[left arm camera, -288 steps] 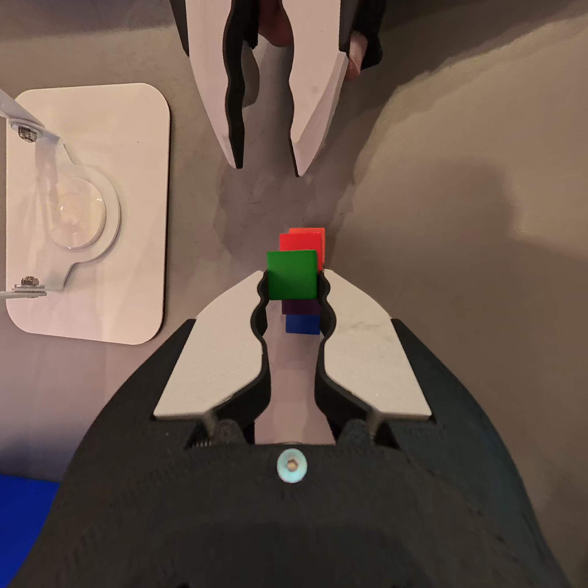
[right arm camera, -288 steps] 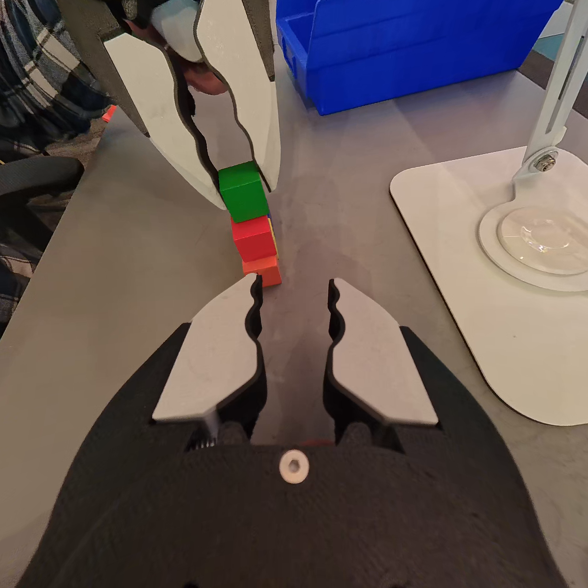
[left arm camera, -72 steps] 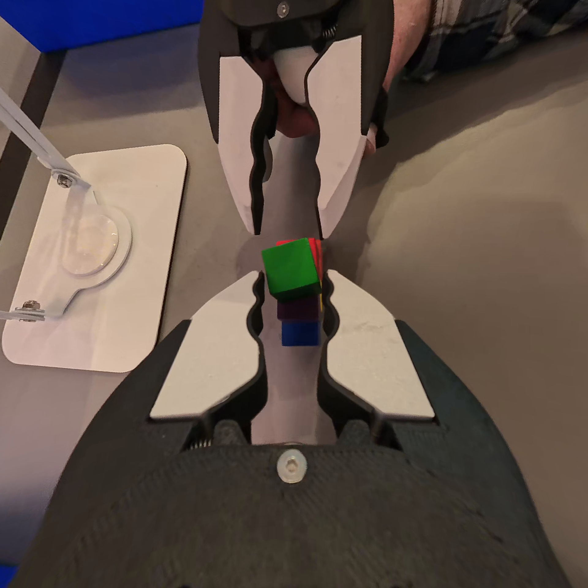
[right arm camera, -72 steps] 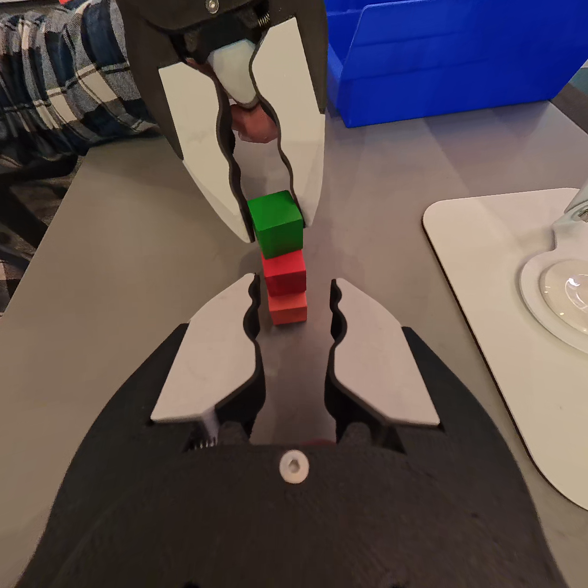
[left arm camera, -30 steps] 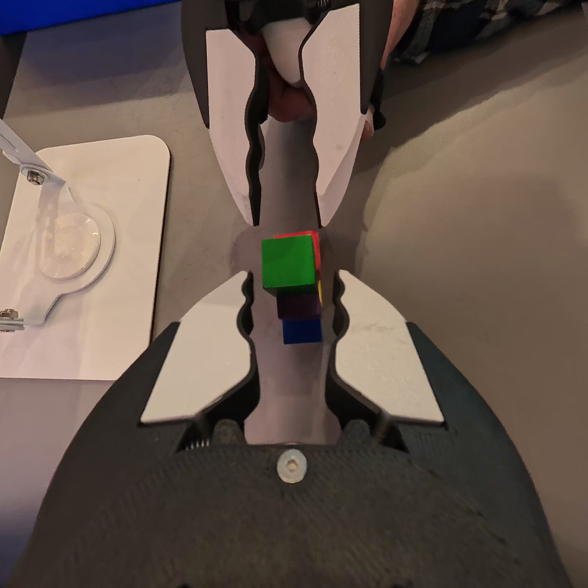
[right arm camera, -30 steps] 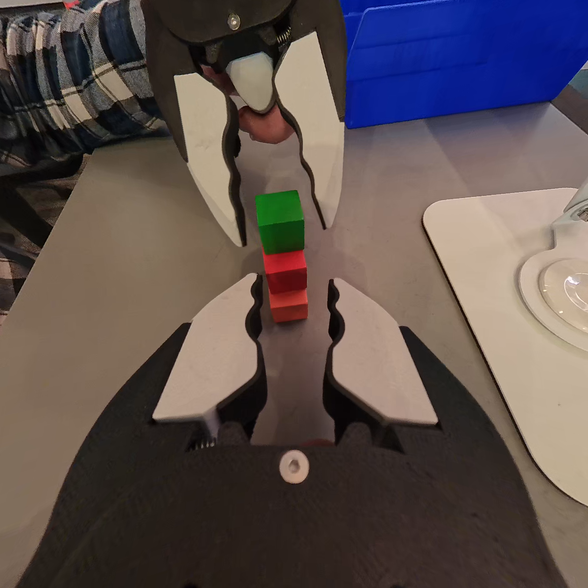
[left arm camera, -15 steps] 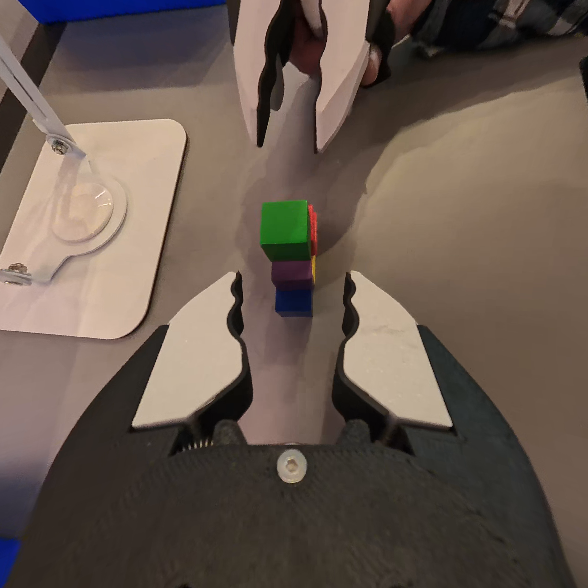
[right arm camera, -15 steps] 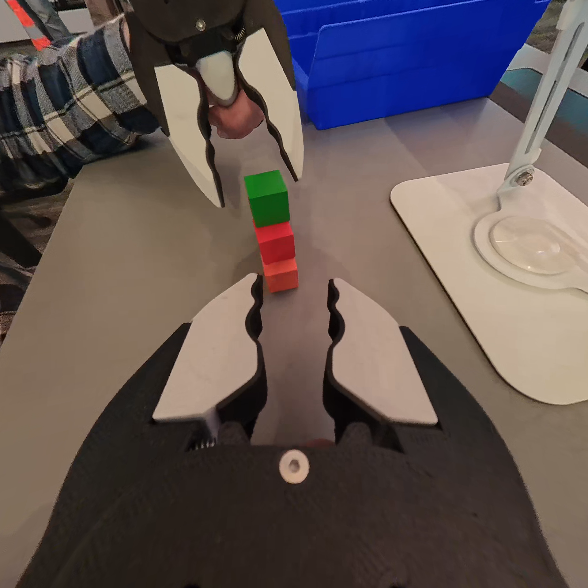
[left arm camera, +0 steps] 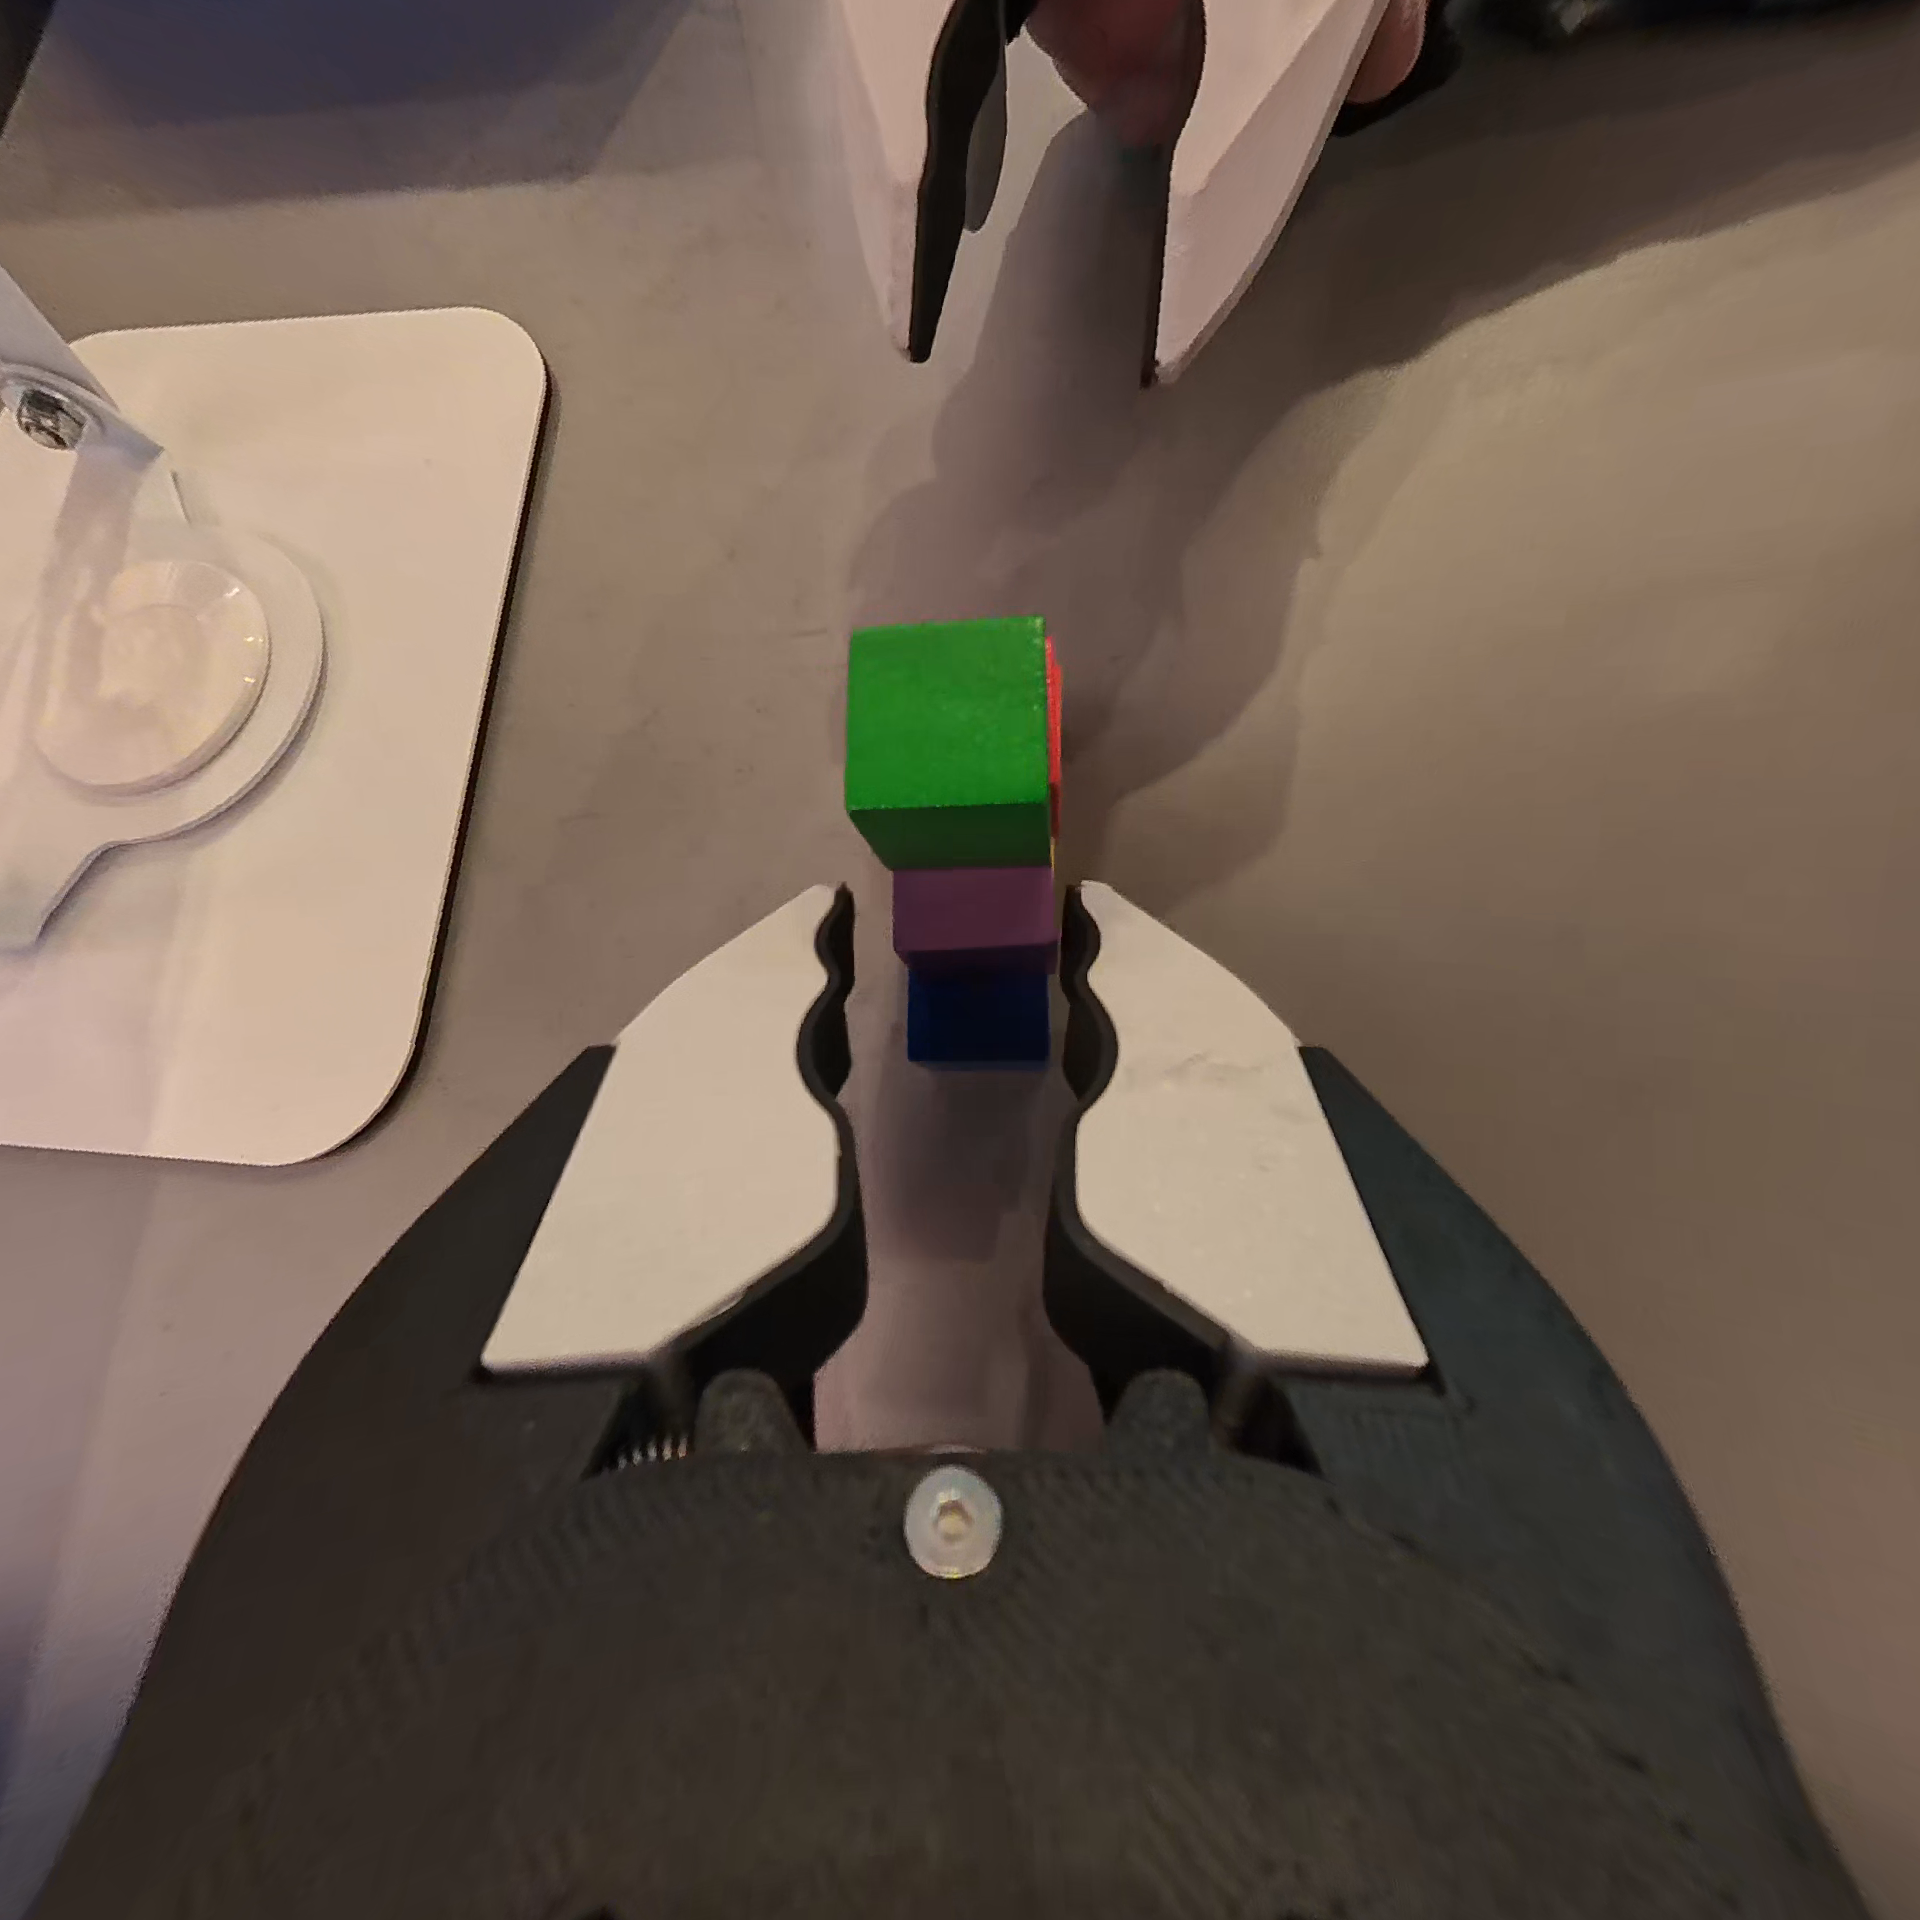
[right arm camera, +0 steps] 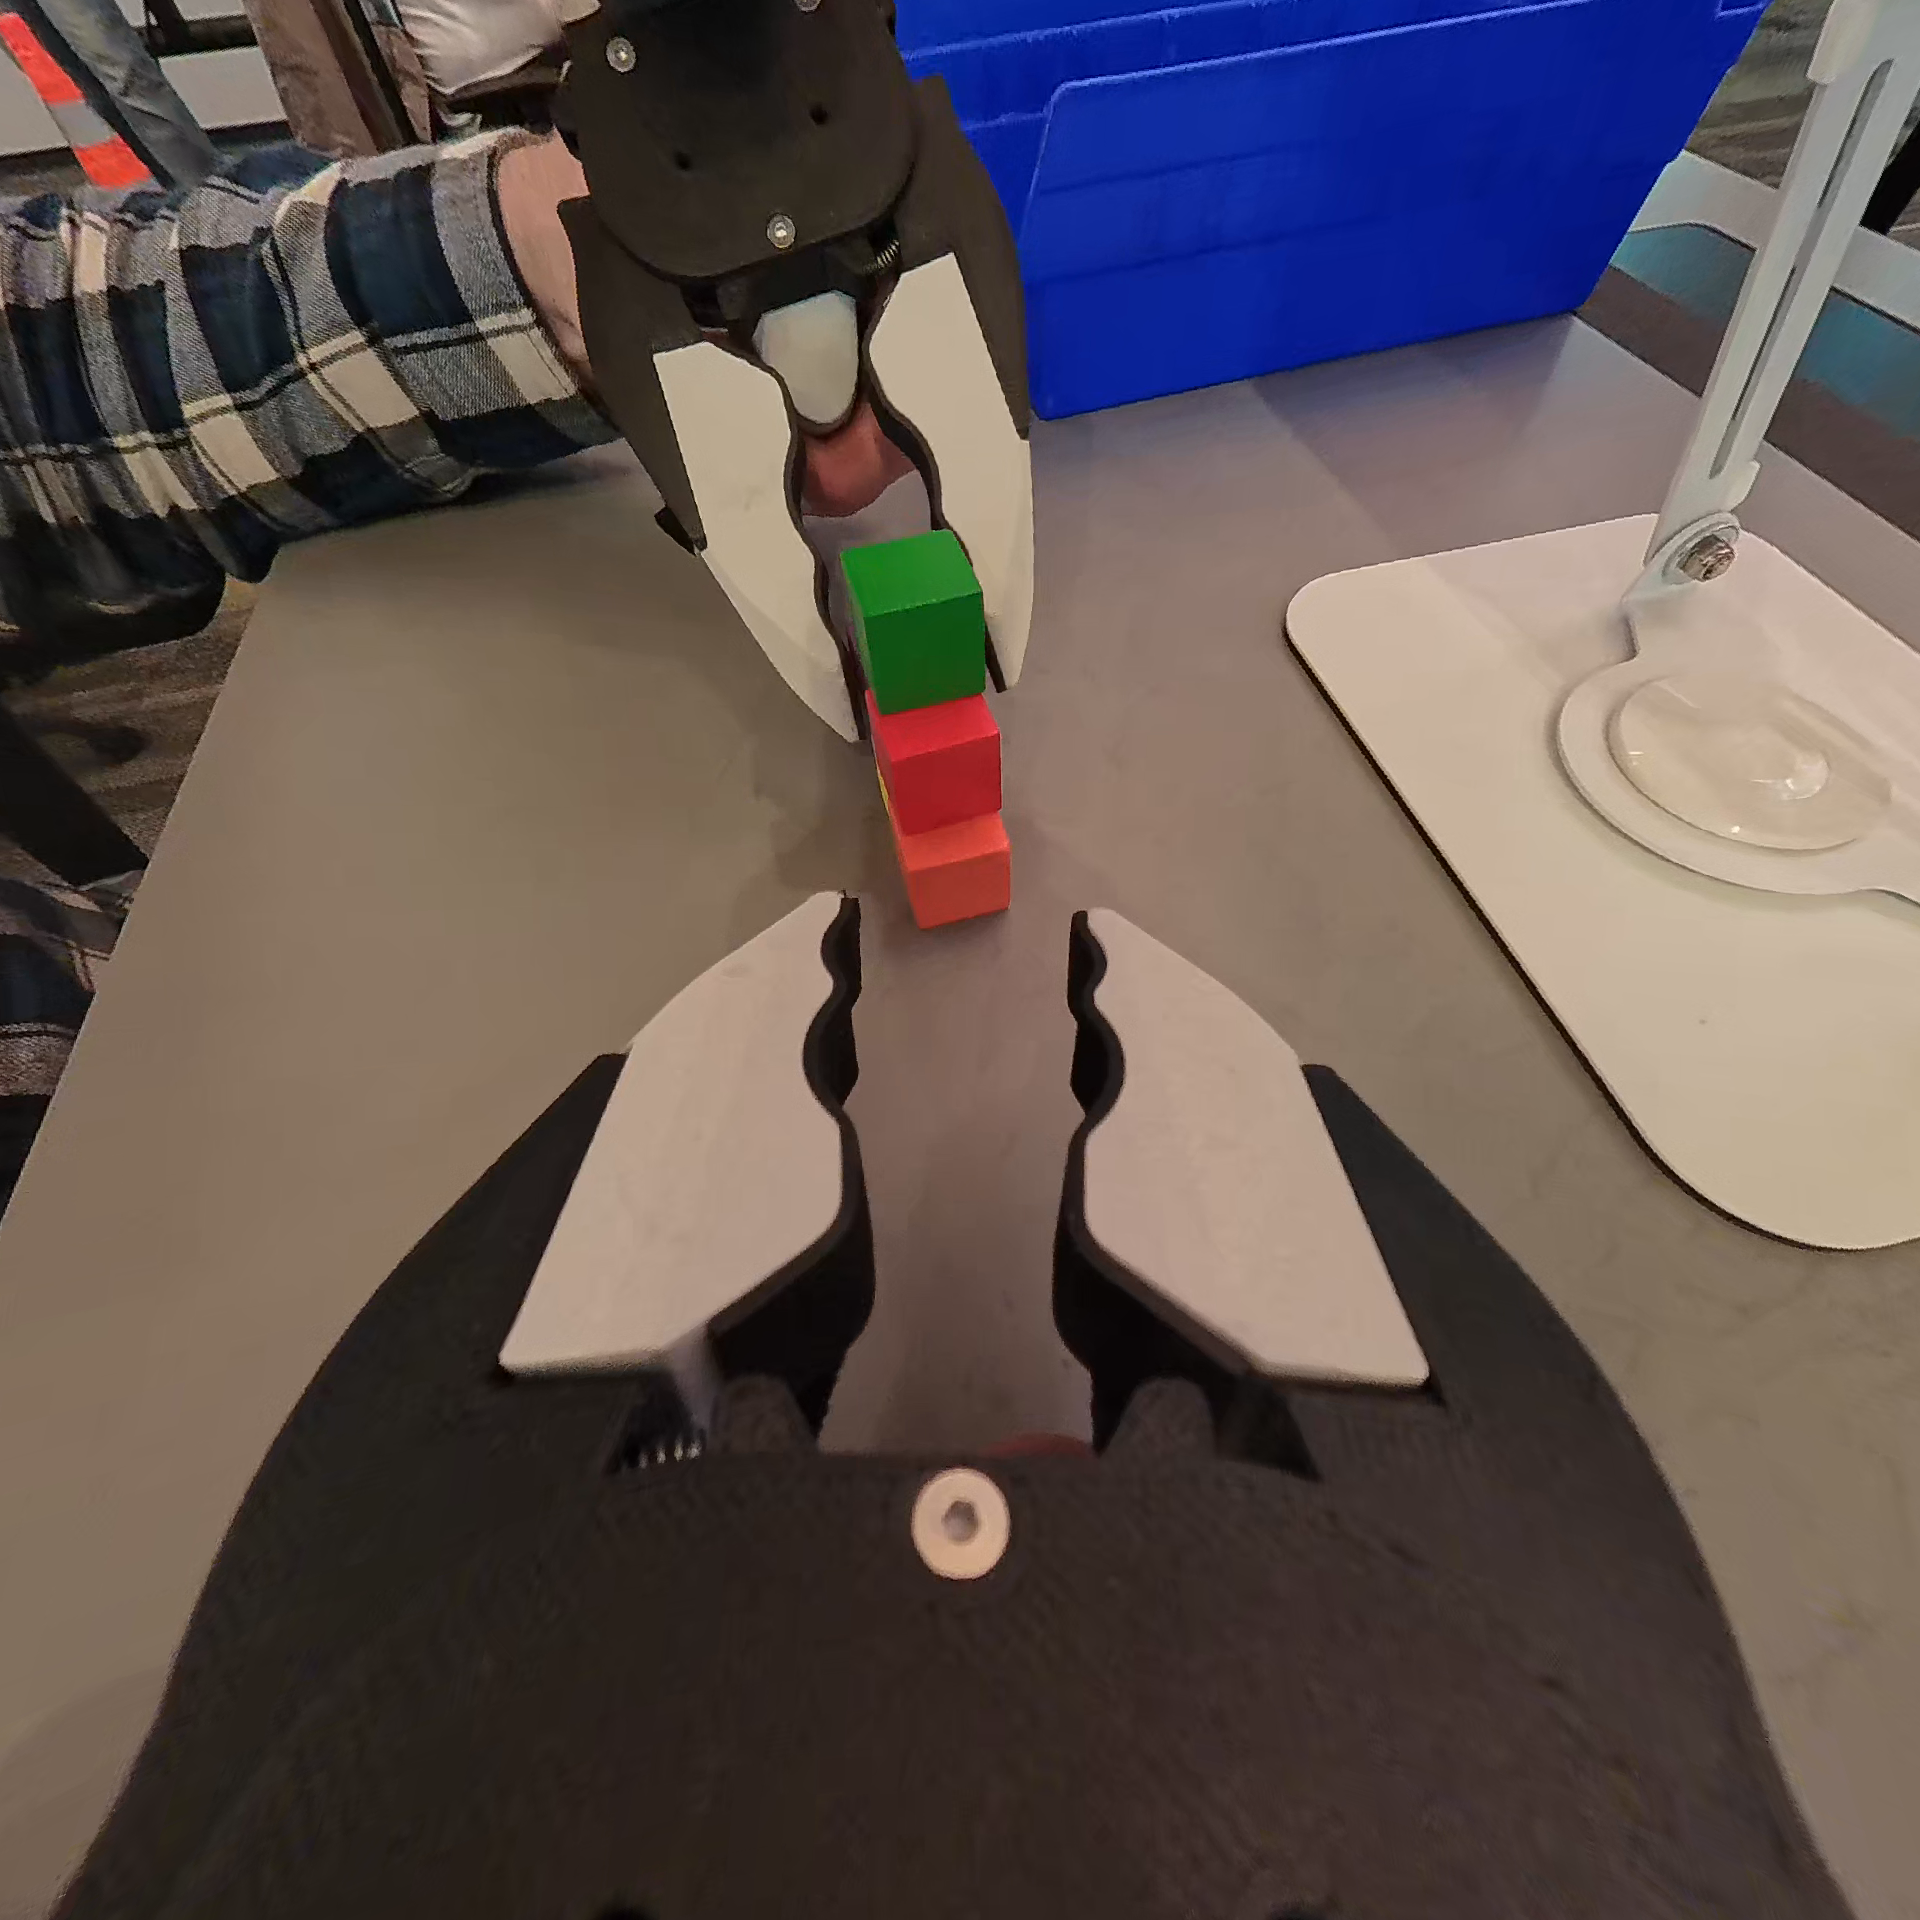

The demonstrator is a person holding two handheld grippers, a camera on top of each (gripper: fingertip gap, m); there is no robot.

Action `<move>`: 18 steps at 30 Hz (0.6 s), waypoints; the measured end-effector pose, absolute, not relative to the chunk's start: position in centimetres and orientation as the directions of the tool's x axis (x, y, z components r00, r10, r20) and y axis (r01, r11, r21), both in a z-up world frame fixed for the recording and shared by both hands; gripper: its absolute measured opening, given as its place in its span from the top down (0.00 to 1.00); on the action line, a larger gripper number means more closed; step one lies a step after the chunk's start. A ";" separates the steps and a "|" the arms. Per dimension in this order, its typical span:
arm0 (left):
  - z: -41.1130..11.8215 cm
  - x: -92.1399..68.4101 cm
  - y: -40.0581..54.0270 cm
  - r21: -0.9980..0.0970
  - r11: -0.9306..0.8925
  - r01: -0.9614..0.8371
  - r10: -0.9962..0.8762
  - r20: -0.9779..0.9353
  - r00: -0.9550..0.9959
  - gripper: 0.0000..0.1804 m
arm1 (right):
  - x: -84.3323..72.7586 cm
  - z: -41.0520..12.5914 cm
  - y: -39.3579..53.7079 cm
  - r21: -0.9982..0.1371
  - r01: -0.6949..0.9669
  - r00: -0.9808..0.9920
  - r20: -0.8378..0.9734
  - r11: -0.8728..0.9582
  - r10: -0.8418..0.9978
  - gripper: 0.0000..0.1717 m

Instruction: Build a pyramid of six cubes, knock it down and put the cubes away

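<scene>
The pyramid stands finished on the grey table, seen edge-on: the green cube crowns it, with a red cube and an orange cube stepping down from it toward the right gripper. That gripper hangs back from the orange cube with its jaws moderately apart and nothing between them. The left gripper reaches in from the far side of the green cube; its white fingers straddle the stack at a narrow gap, and there seems to be a sliver of space on each side, so it is judged to be holding nothing. The risk lies in that tight fit: a small sideways drift would likely let a fingertip clip a cube and bring the stack down untidily, perhaps scattering cubes toward the white stand base to the right of the green cube or off the table edge, well away from the blue bin behind it. The left wrist view alone shows the purple cube and blue cube under the green cube and the slim gaps beside the fingertips. The right wrist view alone shows the bin, the plaid sleeve and the orange cube.
</scene>
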State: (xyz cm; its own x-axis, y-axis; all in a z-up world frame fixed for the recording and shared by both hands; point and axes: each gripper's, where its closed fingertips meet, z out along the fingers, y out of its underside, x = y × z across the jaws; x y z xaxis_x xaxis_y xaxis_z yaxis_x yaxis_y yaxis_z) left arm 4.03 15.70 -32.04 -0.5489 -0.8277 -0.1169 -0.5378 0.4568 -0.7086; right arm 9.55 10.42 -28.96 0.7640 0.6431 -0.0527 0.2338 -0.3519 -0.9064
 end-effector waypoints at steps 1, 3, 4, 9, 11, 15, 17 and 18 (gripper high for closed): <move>-32.0 4.1 15.7 -0.711 0.456 -0.536 -0.827 -0.117 -0.549 0.80 | 9.5 -28.9 10.4 -0.907 0.233 0.762 -0.053 -0.351 0.645 0.78; -32.1 4.0 15.6 -0.709 0.457 -0.537 -0.826 -0.113 -0.553 0.80 | 9.5 -28.9 10.4 -0.909 0.231 0.761 -0.054 -0.348 0.647 0.78; -32.1 4.0 15.6 -0.710 0.458 -0.535 -0.824 -0.114 -0.556 0.82 | 9.6 -28.9 10.4 -0.909 0.230 0.760 -0.055 -0.348 0.647 0.78; -32.3 4.1 15.4 -0.707 0.465 -0.533 -0.818 -0.113 -0.564 0.83 | 9.6 -28.8 10.4 -0.911 0.225 0.759 -0.058 -0.345 0.648 0.78; -32.5 3.9 15.2 -0.705 0.461 -0.539 -0.816 -0.097 -0.570 0.81 | 9.6 -28.7 10.4 -0.912 0.224 0.760 -0.057 -0.343 0.648 0.78; -32.4 3.8 15.3 -0.702 0.461 -0.542 -0.819 -0.101 -0.565 0.73 | 9.8 -28.6 10.4 -0.914 0.221 0.765 -0.055 -0.341 0.642 0.78; -32.0 3.3 15.9 -0.704 0.459 -0.542 -0.828 -0.118 -0.548 0.72 | 10.2 -28.7 10.4 -0.912 0.222 0.772 -0.051 -0.345 0.633 0.77; -31.4 3.0 16.1 -0.720 0.439 -0.537 -0.838 -0.114 -0.533 0.71 | 10.4 -28.7 10.4 -0.911 0.224 0.778 -0.046 -0.346 0.626 0.76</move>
